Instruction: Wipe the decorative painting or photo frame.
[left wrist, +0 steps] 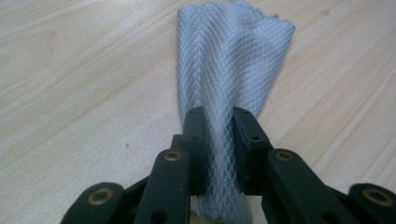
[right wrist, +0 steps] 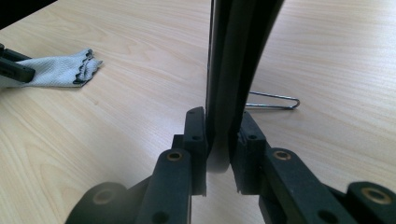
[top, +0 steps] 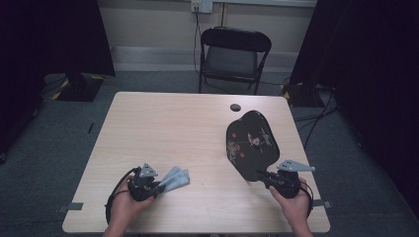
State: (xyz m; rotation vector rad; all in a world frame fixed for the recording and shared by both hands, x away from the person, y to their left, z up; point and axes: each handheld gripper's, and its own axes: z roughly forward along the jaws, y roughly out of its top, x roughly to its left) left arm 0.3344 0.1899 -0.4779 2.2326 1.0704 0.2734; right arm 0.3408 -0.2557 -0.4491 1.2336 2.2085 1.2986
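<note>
The high view is dim, with dark curtains at both sides and a soft, slightly blurred table (top: 163, 128). Both gripper views are brighter and evenly lit; nearby jaws look soft, wood grain beyond stays sharp, shadows faint.

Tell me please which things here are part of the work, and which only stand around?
In use:
- grey cloth, pinched by the left gripper
- black paddle, clamped by the right gripper

Lying about:
- folding chair beyond the table
- wire stand behind the paddle
</note>
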